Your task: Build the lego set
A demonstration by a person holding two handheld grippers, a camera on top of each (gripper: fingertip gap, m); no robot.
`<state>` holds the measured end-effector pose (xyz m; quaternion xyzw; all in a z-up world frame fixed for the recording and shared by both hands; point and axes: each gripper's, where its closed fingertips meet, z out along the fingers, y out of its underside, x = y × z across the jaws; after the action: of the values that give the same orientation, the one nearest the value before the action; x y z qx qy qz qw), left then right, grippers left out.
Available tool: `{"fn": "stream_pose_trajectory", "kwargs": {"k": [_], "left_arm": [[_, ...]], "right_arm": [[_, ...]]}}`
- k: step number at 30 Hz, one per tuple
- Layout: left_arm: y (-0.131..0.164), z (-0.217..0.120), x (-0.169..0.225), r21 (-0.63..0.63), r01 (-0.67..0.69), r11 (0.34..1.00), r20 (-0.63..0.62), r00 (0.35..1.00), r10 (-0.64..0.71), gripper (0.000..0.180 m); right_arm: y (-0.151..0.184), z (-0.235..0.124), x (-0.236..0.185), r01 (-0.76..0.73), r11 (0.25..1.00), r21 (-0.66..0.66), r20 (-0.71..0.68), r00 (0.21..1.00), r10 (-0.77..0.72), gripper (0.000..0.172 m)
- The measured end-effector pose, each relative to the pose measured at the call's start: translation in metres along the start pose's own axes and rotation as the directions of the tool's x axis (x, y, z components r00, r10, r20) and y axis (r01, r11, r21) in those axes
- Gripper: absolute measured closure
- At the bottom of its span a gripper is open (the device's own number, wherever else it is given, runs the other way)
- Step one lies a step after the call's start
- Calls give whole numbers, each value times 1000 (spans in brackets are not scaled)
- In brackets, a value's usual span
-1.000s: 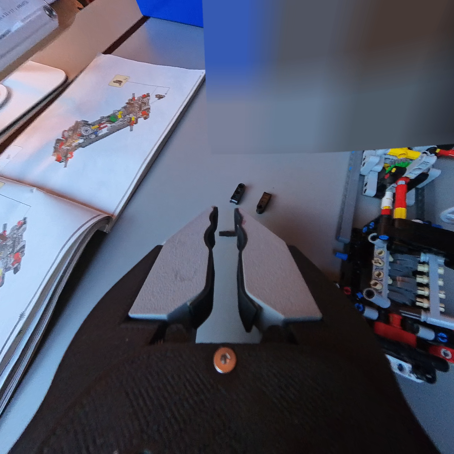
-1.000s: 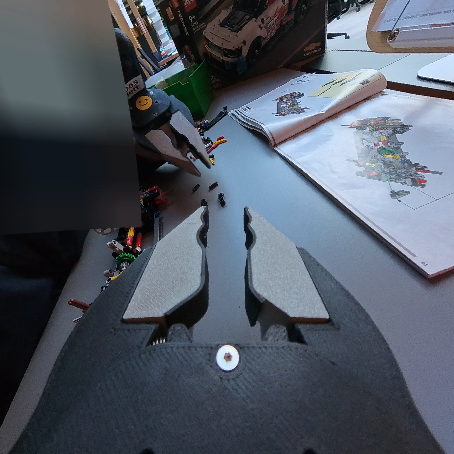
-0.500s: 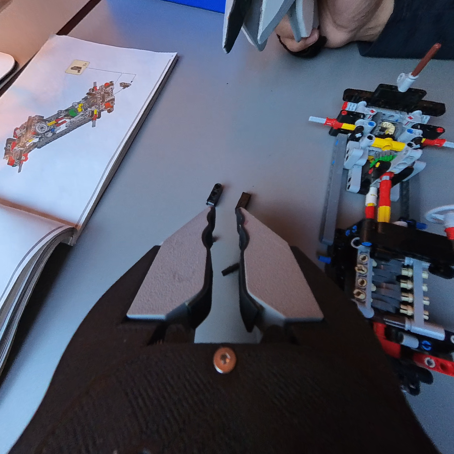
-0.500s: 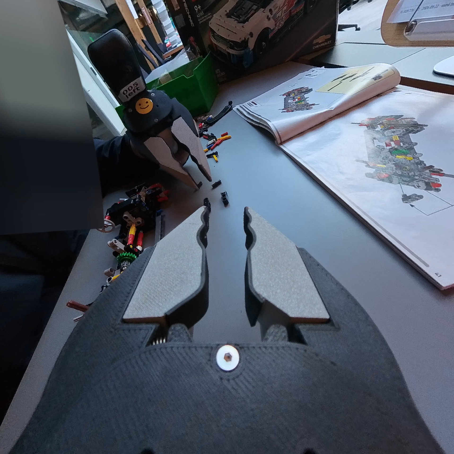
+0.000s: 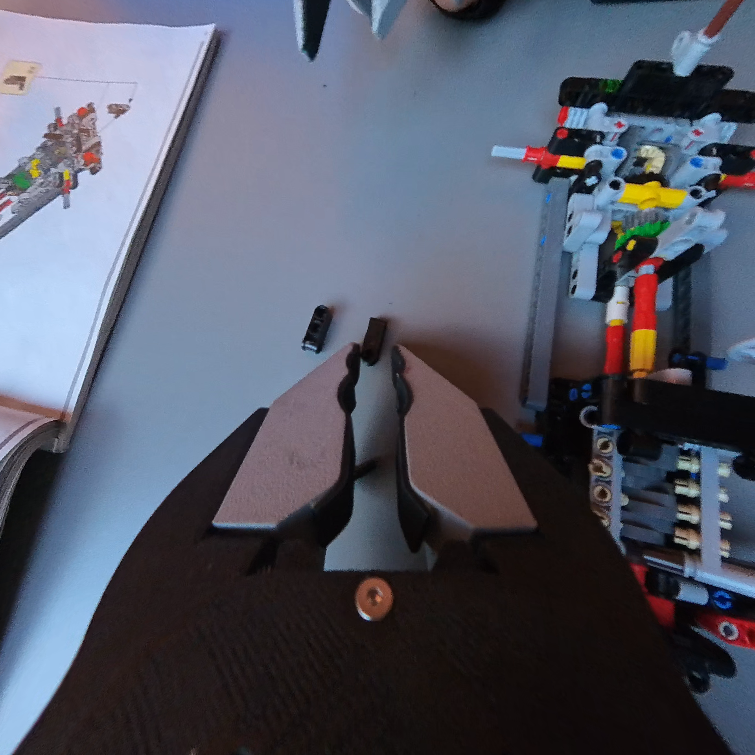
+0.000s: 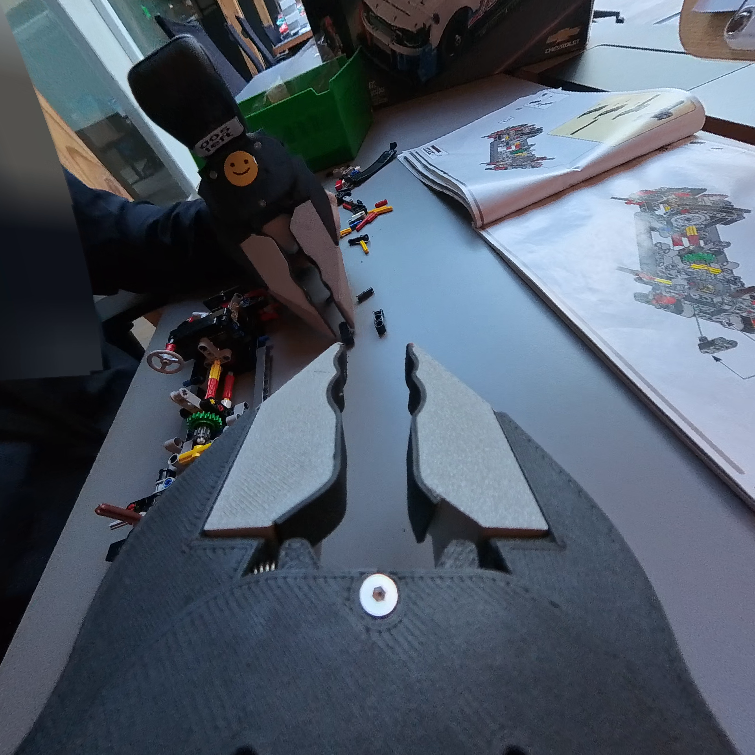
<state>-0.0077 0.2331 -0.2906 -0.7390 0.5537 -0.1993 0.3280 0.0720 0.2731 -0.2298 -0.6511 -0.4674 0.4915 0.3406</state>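
Grey table [image 5: 429, 171]; booklet [image 5: 61, 245] cut off left

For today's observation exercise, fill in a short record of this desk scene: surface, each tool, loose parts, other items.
surface: grey table
left tool: open, tips down by a small black connector
right tool: open, empty, above the table
loose parts: second black connector; small black pin
other items: part-built brick model; open instruction booklet; green bin

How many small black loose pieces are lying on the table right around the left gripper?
3. One sits at the left gripper fingertips, one lies just left of it, and a thin pin lies beside the fingers. More may be hidden underneath.
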Motion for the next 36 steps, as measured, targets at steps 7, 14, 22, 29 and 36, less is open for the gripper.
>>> {"fn": "stream_pose_trajectory", "kwargs": {"k": [7,14,22,29,36], "left_arm": [[-3,2,-3,-14,-49,999,41,998,50,175],[-67,-38,-8,116,-479,870,469,799,377,175],[-87,-50,-2,119,-569,814,604,692,395,175],[-86,-44,3,74,-608,791,611,654,446,175],[-88,-47,5,63,-628,776,633,626,455,175]], "right_arm": [[4,11,-12,-11,999,-41,59,998,13,148],[-18,38,-38,-172,985,29,163,973,165,152],[-37,44,-55,-237,964,122,253,946,200,153],[-37,44,-55,-235,961,143,246,949,196,167],[-39,43,-57,-263,952,155,275,937,214,167]]}}
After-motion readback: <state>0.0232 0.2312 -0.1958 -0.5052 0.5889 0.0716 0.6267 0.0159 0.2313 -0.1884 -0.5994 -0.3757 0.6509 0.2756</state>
